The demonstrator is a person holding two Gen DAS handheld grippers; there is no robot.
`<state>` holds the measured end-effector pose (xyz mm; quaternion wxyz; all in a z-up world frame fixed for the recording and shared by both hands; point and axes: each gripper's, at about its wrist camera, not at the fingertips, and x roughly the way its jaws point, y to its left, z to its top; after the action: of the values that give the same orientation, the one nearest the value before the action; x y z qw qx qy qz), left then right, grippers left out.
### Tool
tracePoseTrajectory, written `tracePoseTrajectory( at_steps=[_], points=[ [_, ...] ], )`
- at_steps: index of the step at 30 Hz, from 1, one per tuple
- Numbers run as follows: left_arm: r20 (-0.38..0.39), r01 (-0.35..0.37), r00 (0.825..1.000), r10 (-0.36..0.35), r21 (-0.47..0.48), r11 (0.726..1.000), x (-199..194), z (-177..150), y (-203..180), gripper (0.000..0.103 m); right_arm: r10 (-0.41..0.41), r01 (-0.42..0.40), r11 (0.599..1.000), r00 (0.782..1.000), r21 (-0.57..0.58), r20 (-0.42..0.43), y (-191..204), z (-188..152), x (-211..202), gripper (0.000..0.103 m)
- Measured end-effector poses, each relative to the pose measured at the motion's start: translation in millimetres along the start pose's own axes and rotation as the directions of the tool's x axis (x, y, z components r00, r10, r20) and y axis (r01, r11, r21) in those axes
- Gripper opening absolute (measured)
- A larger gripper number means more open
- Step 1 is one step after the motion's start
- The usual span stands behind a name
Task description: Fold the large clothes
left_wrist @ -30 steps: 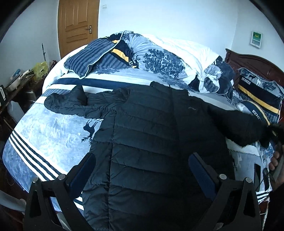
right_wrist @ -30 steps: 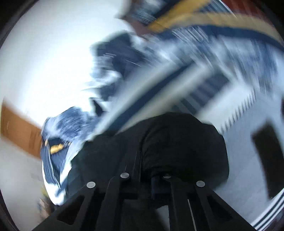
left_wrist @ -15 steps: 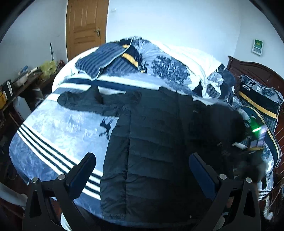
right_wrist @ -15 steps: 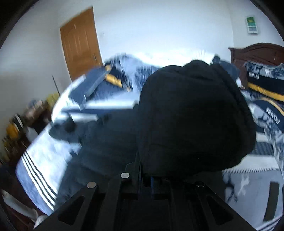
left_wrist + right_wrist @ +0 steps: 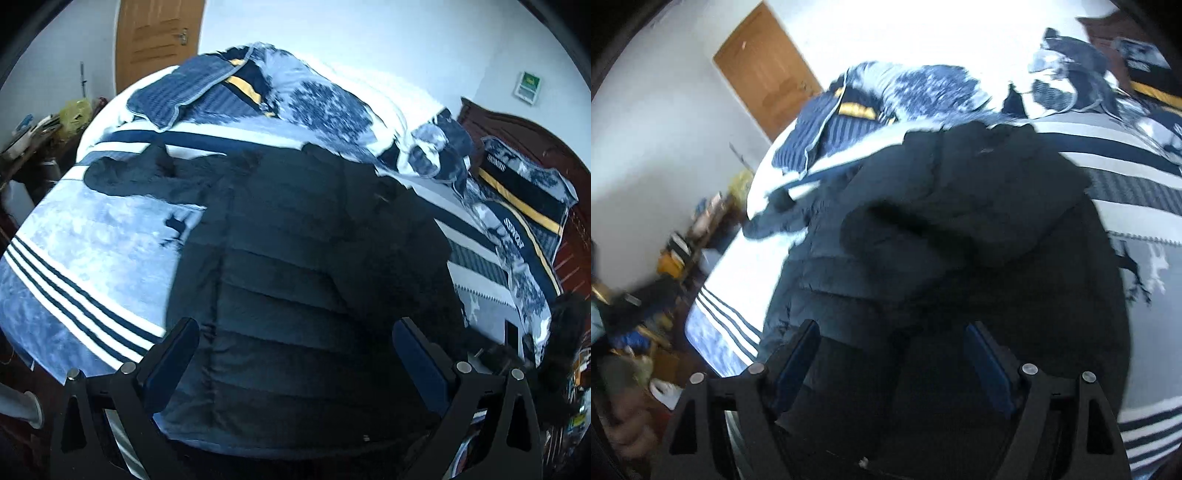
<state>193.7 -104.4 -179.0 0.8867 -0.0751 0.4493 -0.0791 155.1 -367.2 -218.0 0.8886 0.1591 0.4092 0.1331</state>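
A dark quilted puffer jacket (image 5: 295, 266) lies flat on the bed, collar toward the far side. Its left sleeve (image 5: 140, 177) stretches out over the blue bedspread. The right sleeve (image 5: 964, 225) now lies folded across the jacket's front. My left gripper (image 5: 295, 347) hovers above the jacket's hem, jaws wide and empty. My right gripper (image 5: 892, 354) hangs over the folded sleeve; its jaws are opening, the dark cloth lies below them and the pads (image 5: 986, 362) do not press on it.
The bed (image 5: 74, 266) has a blue and white patterned spread with dark stripes. Pillows and bunched bedding (image 5: 295, 99) pile up at the far side. A wooden headboard (image 5: 535, 140) is at right, a cluttered side table (image 5: 29, 136) at left, a wooden door (image 5: 159, 40) behind.
The right gripper carried the right sleeve leftward over the jacket's front and let it go, its jaws now apart. The left gripper stayed wide and drifted slightly over the hem.
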Motion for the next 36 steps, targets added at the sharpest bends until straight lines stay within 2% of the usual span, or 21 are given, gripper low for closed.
tracePoseTrajectory(
  at_steps=[2, 7, 10, 12, 16, 18, 21, 22, 24, 26, 27, 28, 29, 31, 34, 36],
  points=[
    [-0.016, 0.006, 1.000, -0.006, 0.027, 1.000, 11.8, -3.3, -14.7, 0.103, -0.022, 0.020, 0.998, 0.999, 0.059, 0.034, -17.0, 7.4, -8.5, 0.084],
    [-0.020, 0.022, 1.000, -0.021, 0.065, 0.998, 43.3, -7.1, -52.3, 0.103, -0.058, 0.048, 0.973, 0.998, 0.226, 0.037, -73.7, 34.4, -8.2, 0.084],
    [-0.031, 0.033, 0.999, -0.031, 0.060, 0.998, 65.6, -5.9, -75.7, 0.103, -0.029, 0.005, 0.942, 0.998, 0.335, 0.064, -109.0, 53.9, -7.3, 0.084],
    [-0.035, 0.057, 0.998, -0.055, 0.058, 0.997, 81.6, -5.0, -92.2, 0.103, -0.030, 0.006, 0.925, 0.998, 0.380, 0.057, -130.0, 66.6, -0.9, 0.084],
    [-0.066, 0.004, 0.998, 0.003, 0.111, 0.994, 126.8, -6.3, -120.5, 0.103, -0.023, 0.017, 0.906, 1.000, 0.423, 0.009, -160.4, 93.6, 24.1, 0.081],
    [-0.061, -0.046, 0.997, 0.055, 0.136, 0.990, 141.7, -6.0, -123.0, 0.103, -0.013, 0.022, 0.899, 1.000, 0.438, -0.024, -172.8, 101.0, 41.9, 0.077],
    [-0.041, -0.095, 0.994, 0.101, 0.129, 0.987, 151.0, -1.7, -112.0, 0.099, -0.026, 0.059, 0.894, 0.996, 0.445, -0.081, -190.0, 107.1, 67.8, 0.057],
    [-0.031, -0.097, 0.994, 0.101, 0.129, 0.987, 150.5, -0.4, -108.4, 0.093, -0.020, 0.065, 0.893, 0.994, 0.445, -0.106, -194.0, 109.6, 79.8, 0.047],
    [-0.014, -0.102, 0.994, 0.106, 0.150, 0.983, 148.3, 2.2, -104.0, 0.074, -0.025, 0.081, 0.886, 0.992, 0.456, -0.127, -201.8, 110.7, 94.7, 0.044],
    [-0.032, -0.108, 0.993, 0.114, 0.166, 0.980, 148.7, 5.0, -98.5, 0.036, -0.023, 0.081, 0.884, 0.991, 0.460, -0.130, -206.0, 112.4, 102.5, 0.043],
    [-0.048, -0.091, 0.994, 0.099, 0.158, 0.983, 148.3, 6.7, -95.0, 0.027, -0.025, 0.079, 0.884, 0.992, 0.462, -0.123, -206.4, 113.5, 104.0, 0.041],
    [-0.072, -0.059, 0.995, 0.070, 0.141, 0.988, 145.2, 10.8, -88.6, 0.016, -0.024, 0.078, 0.885, 0.992, 0.459, -0.122, -205.8, 114.8, 105.7, 0.033],
    [-0.076, -0.033, 0.996, 0.043, 0.123, 0.992, 139.5, 15.0, -81.8, 0.011, -0.022, 0.076, 0.886, 0.992, 0.457, -0.123, -205.6, 116.1, 107.3, 0.021],
    [-0.042, 0.015, 0.999, -0.011, 0.086, 0.996, 117.8, 26.7, -61.5, 0.010, -0.021, 0.078, 0.890, 0.991, 0.449, -0.130, -200.8, 119.0, 106.8, 0.010],
    [0.000, 0.049, 0.999, -0.049, 0.017, 0.999, 94.9, 45.7, -24.1, 0.009, -0.021, 0.052, 0.905, 0.997, 0.421, -0.079, -186.9, 125.8, 85.7, 0.008],
    [-0.018, 0.046, 0.999, -0.047, -0.006, 0.999, 98.8, 55.5, -2.6, 0.009, -0.003, 0.024, 0.902, 0.999, 0.431, -0.050, -180.3, 129.2, 73.1, 0.008]
  ],
)
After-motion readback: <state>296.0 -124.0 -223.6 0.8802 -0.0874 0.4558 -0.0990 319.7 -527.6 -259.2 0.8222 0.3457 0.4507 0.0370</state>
